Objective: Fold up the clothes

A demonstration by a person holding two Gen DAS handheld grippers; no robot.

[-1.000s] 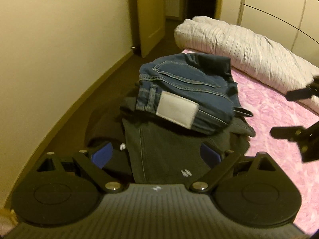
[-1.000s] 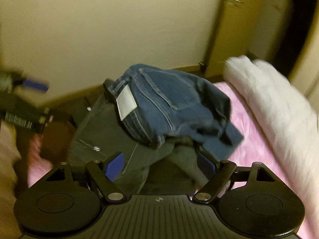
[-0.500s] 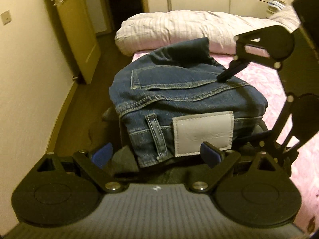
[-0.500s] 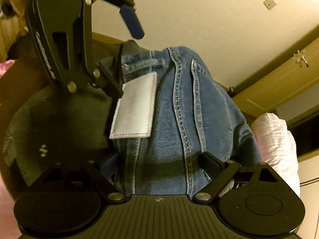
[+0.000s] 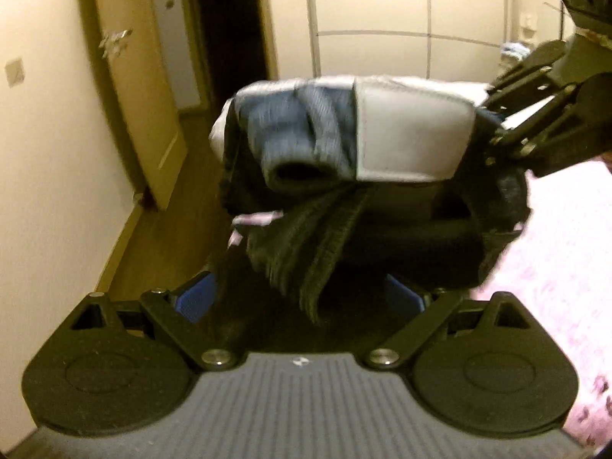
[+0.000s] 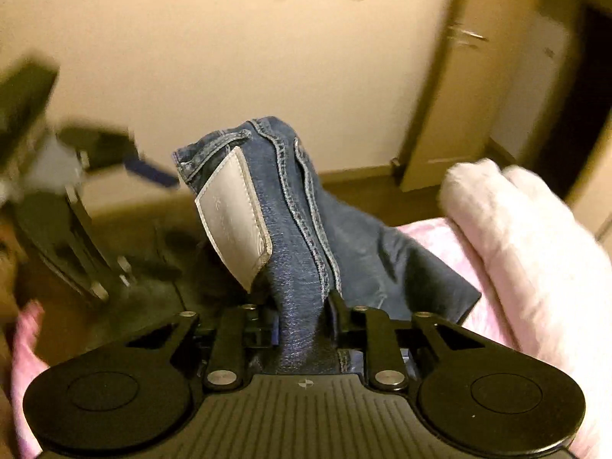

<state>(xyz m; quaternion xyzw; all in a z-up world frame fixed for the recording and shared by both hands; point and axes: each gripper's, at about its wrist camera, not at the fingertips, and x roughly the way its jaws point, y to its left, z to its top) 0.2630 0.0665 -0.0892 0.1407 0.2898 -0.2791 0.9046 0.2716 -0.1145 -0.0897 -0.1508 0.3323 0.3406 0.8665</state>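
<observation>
Blue jeans (image 6: 302, 229) with a pale waistband patch (image 6: 233, 214) are pinched in my right gripper (image 6: 304, 329), which is shut on the denim and holds it raised. In the left wrist view the jeans (image 5: 306, 130) and patch (image 5: 409, 137) hang above a dark grey garment (image 5: 306, 248) that fills the space between my left gripper's fingers. My left gripper (image 5: 302, 298) is open, its blue pads (image 5: 195, 298) wide apart. The right gripper (image 5: 535, 130) reaches in from the right.
A pink patterned bedspread (image 5: 554, 267) lies at the right. A pale rolled duvet (image 6: 535, 267) lies on the bed. A cream wall (image 6: 229, 57), a wooden door (image 5: 137, 95) and a wardrobe (image 5: 382, 19) stand behind. The left gripper (image 6: 69, 191) is blurred at left.
My right gripper has closed on the jeans and lifted them off the pile. My left gripper has moved in low, close under them, over the dark garment.
</observation>
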